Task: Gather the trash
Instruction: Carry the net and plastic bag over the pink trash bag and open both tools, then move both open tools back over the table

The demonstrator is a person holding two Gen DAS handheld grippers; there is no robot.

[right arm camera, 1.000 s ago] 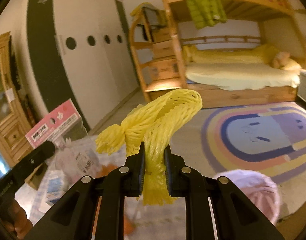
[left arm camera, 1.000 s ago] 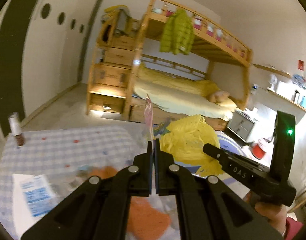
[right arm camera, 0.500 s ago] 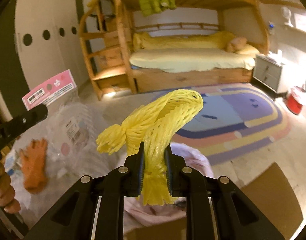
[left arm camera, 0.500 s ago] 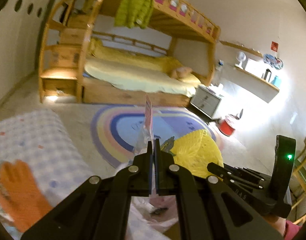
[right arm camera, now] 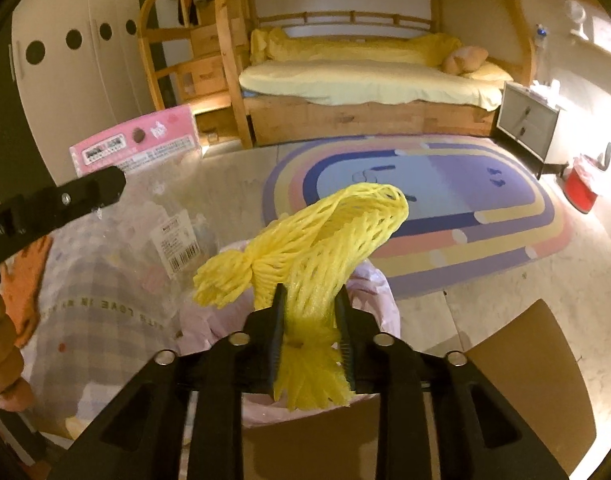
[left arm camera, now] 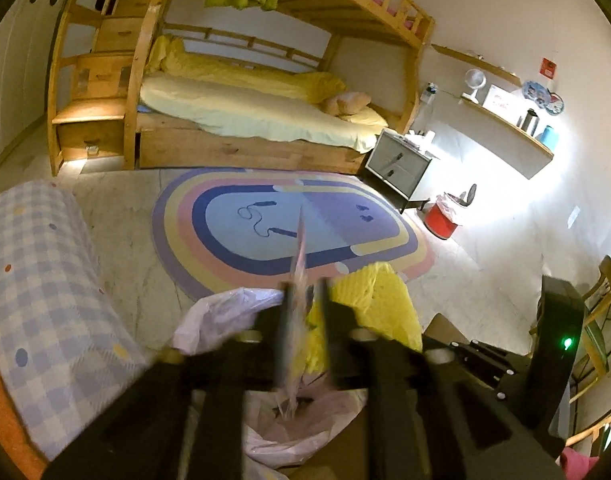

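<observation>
My right gripper [right arm camera: 310,300] is shut on a yellow foam net sleeve [right arm camera: 325,236], held above a bin lined with a pale pink bag [right arm camera: 375,292]. In the left wrist view my left gripper [left arm camera: 305,292] is blurred; its jaws stand slightly apart with a clear plastic package with a pink header card [left arm camera: 299,264] edge-on between them, over the pink bag [left arm camera: 225,312]. The same package [right arm camera: 137,148] shows in the right wrist view at the left gripper's tip. The yellow net [left arm camera: 373,300] sits just right of the left gripper.
A table with a checked cloth [left arm camera: 41,280] is at left, with an orange glove [right arm camera: 25,276] on it. A brown chair seat [right arm camera: 533,380] is at lower right. A striped oval rug [left arm camera: 289,224], bunk bed [left arm camera: 257,120], nightstand [left arm camera: 397,160] and red bin [left arm camera: 441,220] lie beyond.
Both grippers swung right and down from the table to above the pink-lined bin. The left jaws have parted slightly around the package. The right still holds the net.
</observation>
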